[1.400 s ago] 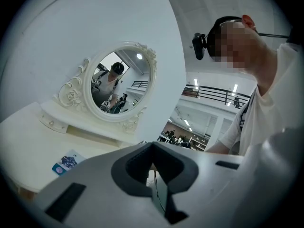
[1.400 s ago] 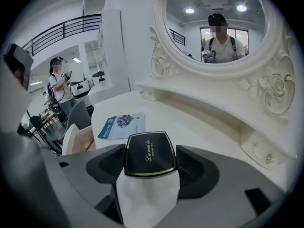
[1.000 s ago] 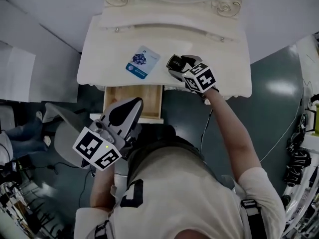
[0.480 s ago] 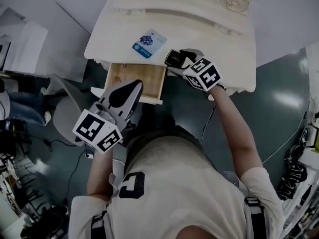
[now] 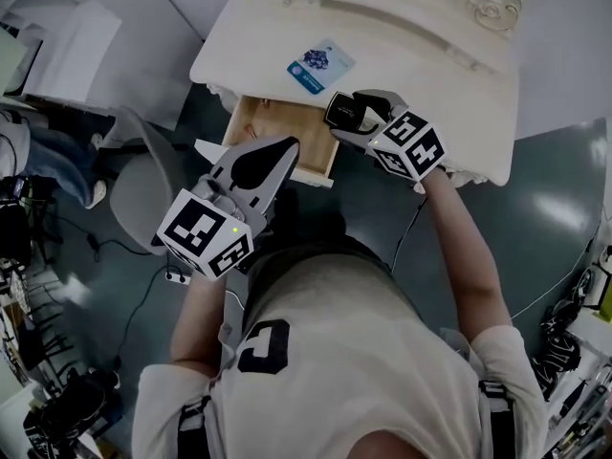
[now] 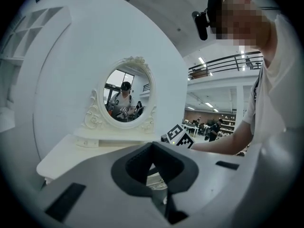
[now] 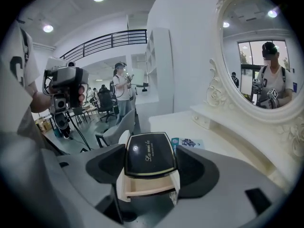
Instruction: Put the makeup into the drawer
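Right gripper: the right gripper [image 5: 345, 116] is clamped on a black makeup compact [image 7: 149, 159], a jaw pad against each side.
Makeup: the compact is held lid up over the right end of the open drawer [image 5: 273, 122], at the near edge of the white dressing table [image 5: 411, 60].
Left gripper: the left gripper [image 6: 152, 147] has its jaws together with nothing between them; it sits over the drawer's near left part.
Drawer: pulled out toward the person, its bare wooden floor showing.
Tabletop: a blue packet [image 5: 320, 65] lies flat just beyond the drawer, apart from the compact.
Surroundings: an oval mirror [image 7: 266, 56] stands at the far side; a grey chair [image 5: 143, 194] sits left.
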A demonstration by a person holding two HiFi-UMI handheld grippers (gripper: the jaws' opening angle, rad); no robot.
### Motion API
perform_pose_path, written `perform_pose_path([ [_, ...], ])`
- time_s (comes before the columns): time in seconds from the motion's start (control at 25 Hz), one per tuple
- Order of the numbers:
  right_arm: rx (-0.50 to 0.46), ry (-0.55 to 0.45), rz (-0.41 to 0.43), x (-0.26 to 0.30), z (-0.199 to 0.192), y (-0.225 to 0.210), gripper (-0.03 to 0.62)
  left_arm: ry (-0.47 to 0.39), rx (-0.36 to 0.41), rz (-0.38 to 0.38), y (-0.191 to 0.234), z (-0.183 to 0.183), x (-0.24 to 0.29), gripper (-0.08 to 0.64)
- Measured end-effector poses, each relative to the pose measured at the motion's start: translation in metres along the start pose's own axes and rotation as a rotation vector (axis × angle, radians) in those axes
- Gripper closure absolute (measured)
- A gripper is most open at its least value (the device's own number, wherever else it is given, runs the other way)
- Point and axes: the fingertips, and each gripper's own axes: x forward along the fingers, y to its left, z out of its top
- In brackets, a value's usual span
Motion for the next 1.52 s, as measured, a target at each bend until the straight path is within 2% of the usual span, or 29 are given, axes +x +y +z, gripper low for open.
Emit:
perform_pose_path([
  [0.16, 0.004, 0.004, -0.001, 0.011, 0.011, 0.005, 0.255, 0.003, -0.021, -0.015, 0.018, -0.004, -0.007, 0.503],
  [0.44, 0.076, 0.025, -0.012, 0.039, 0.024, 0.019, 0.255, 0.009, -0.035, -0.052, 0.061, -0.001, -0.024, 0.503],
  [0.6, 0.129, 0.054, -0.032, 0.06, 0.023, 0.027, 0.255, 0.012, -0.013, -0.097, 0.084, 0.003, -0.03, 0.503],
  [0.76, 0.193, 0.093, -0.075, 0.08, 0.012, 0.031, 0.255, 0.028, 0.004, -0.155, 0.1, -0.001, -0.034, 0.503],
  [1.16, 0.348, 0.131, -0.202, 0.117, -0.013, 0.034, 0.255, 0.066, -0.042, -0.302, 0.13, -0.01, -0.043, 0.503],
  [1.52, 0.478, 0.149, -0.288, 0.159, -0.057, 0.015, 0.255, 0.093, -0.089, -0.328, 0.136, -0.021, -0.034, 0.503],
])
